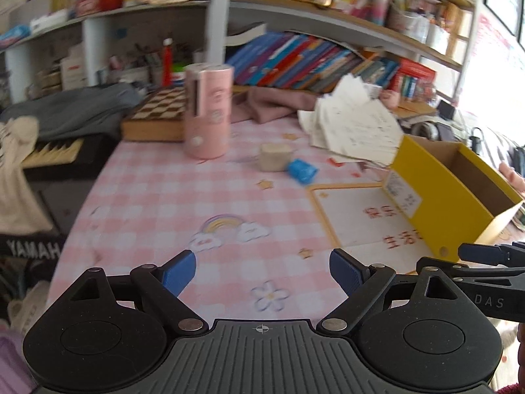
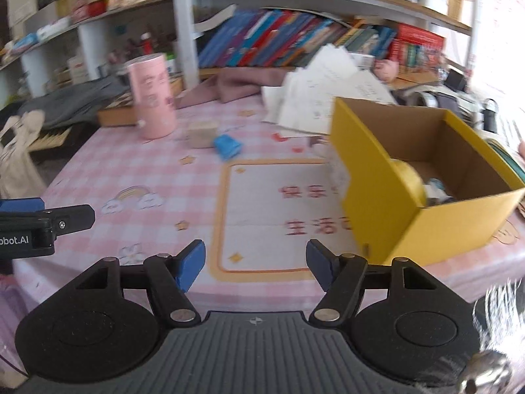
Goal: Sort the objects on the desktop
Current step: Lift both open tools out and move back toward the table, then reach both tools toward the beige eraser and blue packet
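A pink cylinder pen holder (image 1: 207, 111) (image 2: 153, 96) stands at the back of the pink checked tablecloth. A beige block (image 1: 275, 156) (image 2: 200, 134) and a small blue object (image 1: 302, 170) (image 2: 227, 146) lie beside each other mid-table. A yellow cardboard box (image 1: 436, 197) (image 2: 393, 203) stands open at the right, with a yellow roll (image 2: 407, 177) and small items inside. My left gripper (image 1: 262, 274) is open and empty above the near table. My right gripper (image 2: 256, 264) is open and empty, near the box's front corner.
A chessboard box (image 1: 154, 115) and a pink cloth (image 1: 279, 105) lie at the back. Loose papers (image 1: 357, 124) (image 2: 328, 95) are piled behind the yellow box. Shelves of books rise behind. A keyboard (image 1: 49, 154) under grey cloth stands left of the table.
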Action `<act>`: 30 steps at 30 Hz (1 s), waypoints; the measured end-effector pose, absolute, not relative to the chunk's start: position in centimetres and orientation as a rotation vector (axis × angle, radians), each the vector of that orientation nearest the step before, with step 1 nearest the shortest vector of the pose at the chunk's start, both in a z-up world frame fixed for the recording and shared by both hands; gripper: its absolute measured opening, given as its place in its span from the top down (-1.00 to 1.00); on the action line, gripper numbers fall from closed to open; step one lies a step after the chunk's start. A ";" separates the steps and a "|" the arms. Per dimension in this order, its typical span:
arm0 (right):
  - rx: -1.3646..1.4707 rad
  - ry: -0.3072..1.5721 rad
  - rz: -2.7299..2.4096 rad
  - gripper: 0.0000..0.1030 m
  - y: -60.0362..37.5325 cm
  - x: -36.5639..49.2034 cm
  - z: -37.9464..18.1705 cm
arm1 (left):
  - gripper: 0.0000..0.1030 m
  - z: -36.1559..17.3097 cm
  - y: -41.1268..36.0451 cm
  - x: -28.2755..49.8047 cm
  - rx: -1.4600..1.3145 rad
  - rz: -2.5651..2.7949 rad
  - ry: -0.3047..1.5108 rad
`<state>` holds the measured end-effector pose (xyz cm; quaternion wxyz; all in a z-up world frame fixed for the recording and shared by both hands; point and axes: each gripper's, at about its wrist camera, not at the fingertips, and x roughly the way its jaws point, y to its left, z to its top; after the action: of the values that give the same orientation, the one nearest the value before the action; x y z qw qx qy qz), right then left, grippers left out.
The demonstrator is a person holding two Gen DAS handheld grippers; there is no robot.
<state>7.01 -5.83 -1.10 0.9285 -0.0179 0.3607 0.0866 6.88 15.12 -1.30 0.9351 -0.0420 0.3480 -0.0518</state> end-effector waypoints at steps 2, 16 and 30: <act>-0.049 0.746 0.202 -0.29 -4.9 7.0 -1.2 | -0.77 -1.4 15.8 6.5 -0.096 -0.088 0.718; -0.063 0.763 0.249 -0.33 -3.8 10.4 -1.8 | -0.77 -1.7 16.4 8.9 -0.099 -0.053 0.716; -0.109 0.821 0.336 -0.38 -3.8 20.4 -3.4 | -0.77 -2.3 14.0 18.0 -0.030 -0.055 0.721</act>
<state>20.41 -3.81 -3.36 0.9017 -0.0529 0.3971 0.1624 17.99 14.00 -2.25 0.9353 -0.0147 0.3525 -0.0268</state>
